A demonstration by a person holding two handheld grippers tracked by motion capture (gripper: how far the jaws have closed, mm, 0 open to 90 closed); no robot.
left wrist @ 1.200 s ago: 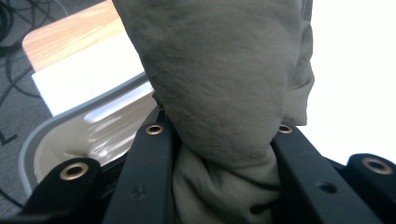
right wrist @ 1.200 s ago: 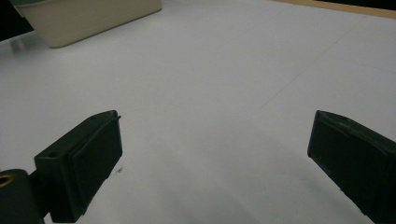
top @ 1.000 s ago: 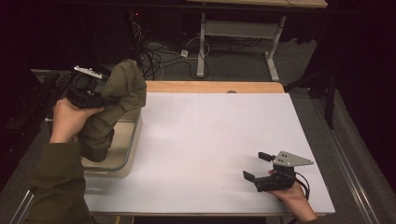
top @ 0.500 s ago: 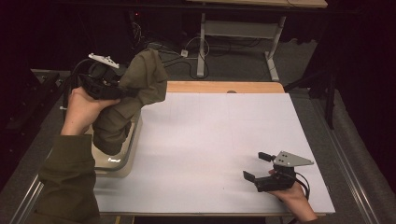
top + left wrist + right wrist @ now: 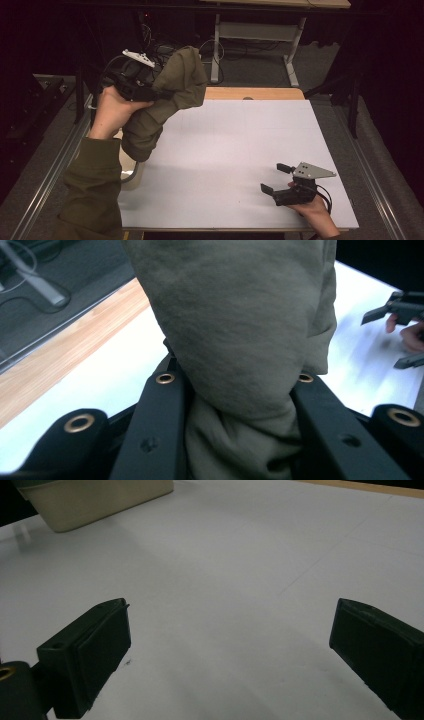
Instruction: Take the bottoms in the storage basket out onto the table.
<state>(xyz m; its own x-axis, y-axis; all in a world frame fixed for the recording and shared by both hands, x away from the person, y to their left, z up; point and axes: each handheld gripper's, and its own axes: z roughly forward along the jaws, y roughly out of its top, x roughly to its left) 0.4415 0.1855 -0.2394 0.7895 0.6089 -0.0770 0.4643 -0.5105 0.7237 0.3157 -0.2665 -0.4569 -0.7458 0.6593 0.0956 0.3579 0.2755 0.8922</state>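
The olive-green cloth (image 5: 165,100) is bunched and crumpled, pinched between the jaws of the left gripper (image 5: 159,92), its loose bulk hanging below them.

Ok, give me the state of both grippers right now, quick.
Left gripper: shut on the olive cloth, lifted above the table's left side.
Right gripper: open, fingers wide apart with nothing between them, low over the white table.

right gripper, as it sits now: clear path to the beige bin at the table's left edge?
Probably yes. The right gripper rests open near the front right, and bare white table lies between it and the beige bin. The olive cloth, clamped in the left gripper, hangs over the bin.
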